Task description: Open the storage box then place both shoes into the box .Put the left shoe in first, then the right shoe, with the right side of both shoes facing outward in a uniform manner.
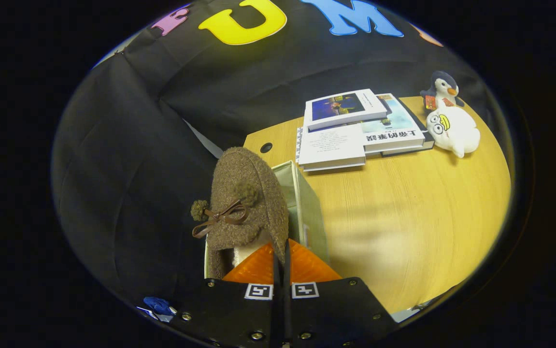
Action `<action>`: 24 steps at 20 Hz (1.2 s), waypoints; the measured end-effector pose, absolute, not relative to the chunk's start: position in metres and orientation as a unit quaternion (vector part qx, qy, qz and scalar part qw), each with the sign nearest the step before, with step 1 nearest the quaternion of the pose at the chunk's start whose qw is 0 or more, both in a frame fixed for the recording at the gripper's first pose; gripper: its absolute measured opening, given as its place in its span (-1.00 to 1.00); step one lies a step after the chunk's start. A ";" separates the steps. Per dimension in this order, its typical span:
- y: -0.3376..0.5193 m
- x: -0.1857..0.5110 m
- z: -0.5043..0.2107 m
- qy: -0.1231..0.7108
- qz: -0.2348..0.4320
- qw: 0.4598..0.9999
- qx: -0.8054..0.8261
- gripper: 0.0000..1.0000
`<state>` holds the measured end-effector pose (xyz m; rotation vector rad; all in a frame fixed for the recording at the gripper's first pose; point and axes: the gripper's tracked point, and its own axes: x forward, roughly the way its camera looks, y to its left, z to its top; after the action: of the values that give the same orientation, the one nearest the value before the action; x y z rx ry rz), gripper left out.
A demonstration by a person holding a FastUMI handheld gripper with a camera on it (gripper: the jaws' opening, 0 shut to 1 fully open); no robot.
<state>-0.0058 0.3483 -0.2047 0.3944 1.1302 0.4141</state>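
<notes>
A brown felt shoe (245,198) with a thin brown bow and pom-poms hangs toe-up just ahead of my fingers. My gripper (281,258) is shut on the shoe's heel rim, the two fingers pressed almost together with the rim pinched between them. Right behind and beneath the shoe stands the pale storage box (306,203), its near wall and open rim showing beside the shoe. The shoe covers most of the box's opening, so what lies inside is hidden.
The box stands on a round wooden table (418,227). Beyond it lies a stack of books (355,128). Past the books sit a white plush toy (453,130) and a penguin plush (443,89). A cable hole (266,147) is near the table's far edge.
</notes>
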 end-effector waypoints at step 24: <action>0.292 0.011 -0.142 0.398 0.188 0.886 0.142 0.95</action>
<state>0.0111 0.2924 -0.1420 0.2957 0.8277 0.3915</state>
